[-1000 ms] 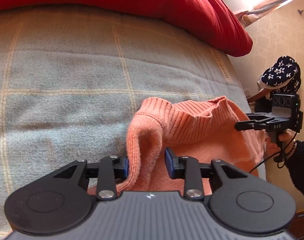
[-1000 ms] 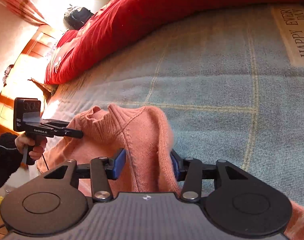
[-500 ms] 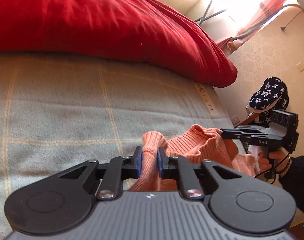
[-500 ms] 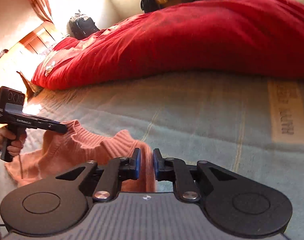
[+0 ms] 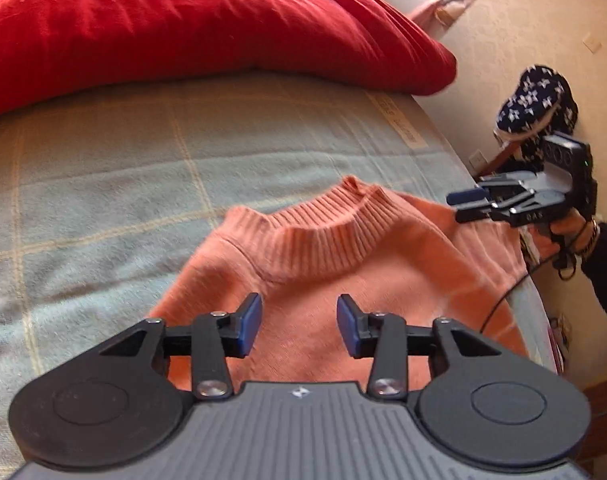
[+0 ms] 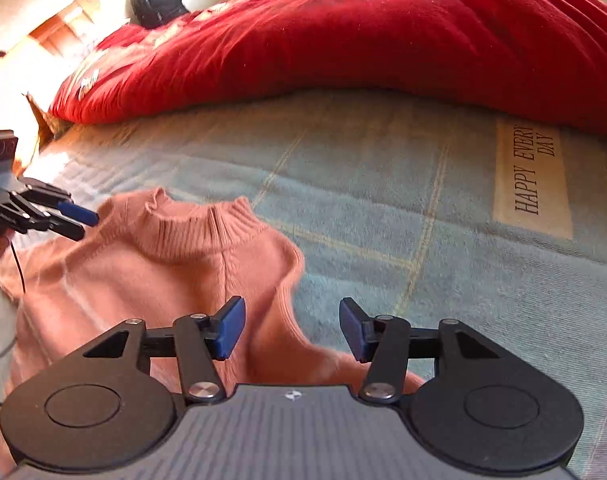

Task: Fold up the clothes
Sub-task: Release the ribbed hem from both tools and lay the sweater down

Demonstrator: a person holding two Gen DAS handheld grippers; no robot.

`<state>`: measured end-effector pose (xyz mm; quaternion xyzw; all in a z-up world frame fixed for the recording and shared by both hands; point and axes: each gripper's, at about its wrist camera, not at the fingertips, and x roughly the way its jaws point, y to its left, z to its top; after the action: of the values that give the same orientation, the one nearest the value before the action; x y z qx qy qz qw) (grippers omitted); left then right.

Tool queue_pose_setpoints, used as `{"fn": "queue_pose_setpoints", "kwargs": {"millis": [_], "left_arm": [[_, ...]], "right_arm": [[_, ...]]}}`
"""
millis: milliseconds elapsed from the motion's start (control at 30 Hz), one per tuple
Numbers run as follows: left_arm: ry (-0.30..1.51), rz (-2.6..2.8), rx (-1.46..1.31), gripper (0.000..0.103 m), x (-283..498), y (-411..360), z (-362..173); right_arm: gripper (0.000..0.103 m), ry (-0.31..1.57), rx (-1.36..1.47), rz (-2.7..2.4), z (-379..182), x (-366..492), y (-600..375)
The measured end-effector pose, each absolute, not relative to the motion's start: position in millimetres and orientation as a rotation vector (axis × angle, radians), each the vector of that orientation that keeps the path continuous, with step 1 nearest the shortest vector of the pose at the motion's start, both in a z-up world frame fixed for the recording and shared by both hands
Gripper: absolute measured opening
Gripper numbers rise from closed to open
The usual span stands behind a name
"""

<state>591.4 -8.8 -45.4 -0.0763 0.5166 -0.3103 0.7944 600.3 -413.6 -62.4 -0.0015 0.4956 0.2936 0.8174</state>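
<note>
- Left gripper (image 5: 298,325): jaws spread wide, nothing between the blue pads (image 5: 250,325); it hangs just above the sweater's chest, below the collar.
- Right gripper (image 6: 292,328): jaws also wide apart, holding nothing; positioned over the sweater's right edge, w/ one pad over knit and the other over blanket.
- Right gripper also seen from left cam (image 5: 473,202), at the sweater's far shoulder, fingers parted; a hand (image 5: 565,228) w/ dark sleeve grips its handle. Whether the tips touch the knit there is hard to tell, pic is blurred.
- Left gripper likewise seen from right cam (image 6: 77,220), at the opposite shoulder, fingers apart.
- Orange-pink sweater (image 5: 343,264): lies spread flat on the bed, ribbed collar (image 5: 323,232) pointing away from both cams, body toward the near edge.
- Blue-grey checked blanket (image 5: 103,184) under it, w/ a tan label reading "HAPPY EVERY DAY" (image 6: 533,176) well right of the sweater.
- Red duvet (image 6: 363,36) bunched along the far side of the bed, apart from the sweater.
- Navy star-patterned item (image 5: 535,108) by the wall, beyond the bed edge.
</note>
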Motion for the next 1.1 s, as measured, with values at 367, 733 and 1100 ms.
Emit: {"fn": "queue_pose_setpoints", "kwargs": {"millis": [367, 733, 1100], "left_arm": [[1.157, -0.598, -0.108, 0.043, 580, -23, -66], [1.123, -0.536, 0.018, 0.049, 539, -31, -52], [1.177, -0.509, -0.044, 0.052, 510, -58, -58]], "right_arm": [[0.007, 0.99, -0.256, 0.411, -67, 610, -403], [0.048, 0.99, 0.096, 0.091, -32, 533, -495], [0.057, 0.907, 0.86, -0.276, -98, 394, -609]]}}
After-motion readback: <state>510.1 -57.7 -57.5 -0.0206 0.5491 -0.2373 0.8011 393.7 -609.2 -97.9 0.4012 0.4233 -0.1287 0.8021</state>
